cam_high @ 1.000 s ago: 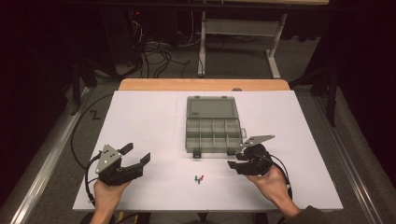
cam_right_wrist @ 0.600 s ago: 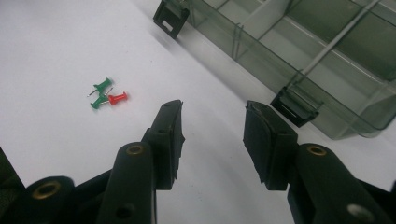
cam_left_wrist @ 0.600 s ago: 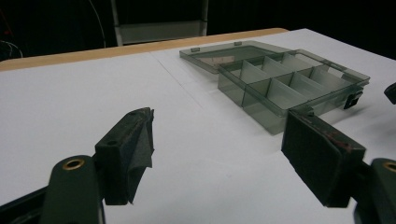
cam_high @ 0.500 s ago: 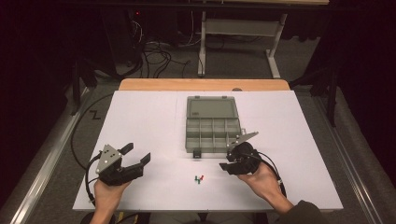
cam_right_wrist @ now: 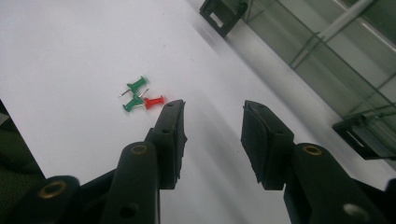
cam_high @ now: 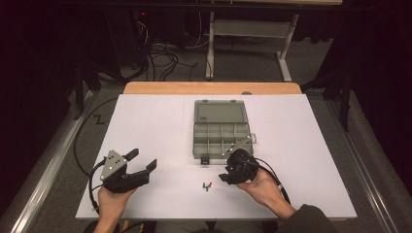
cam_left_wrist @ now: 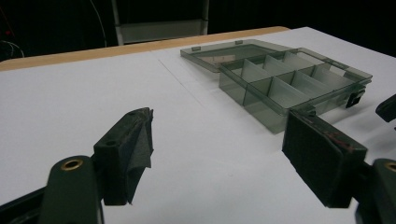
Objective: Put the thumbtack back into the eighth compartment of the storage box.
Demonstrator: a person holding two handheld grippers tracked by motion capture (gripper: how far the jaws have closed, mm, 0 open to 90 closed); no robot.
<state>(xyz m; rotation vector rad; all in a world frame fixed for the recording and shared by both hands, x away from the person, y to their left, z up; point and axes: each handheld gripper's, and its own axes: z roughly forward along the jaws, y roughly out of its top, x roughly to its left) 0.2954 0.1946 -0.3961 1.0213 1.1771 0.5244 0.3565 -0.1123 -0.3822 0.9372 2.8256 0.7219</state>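
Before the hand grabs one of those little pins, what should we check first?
1. Right gripper open and holding nothing: ok, its jaws stand apart.
2. Pins within view: ok, two green pins and a red pin lie together on the white table.
3. Pins lined up between the jaws: not ok, they lie off to one side of them.
4. Pins apart enough to take only one: not ok, they lie bunched together.
5. Box open: ok, lid laid back, compartments showing.
6. Left gripper out of the way: ok, off to the left, open.
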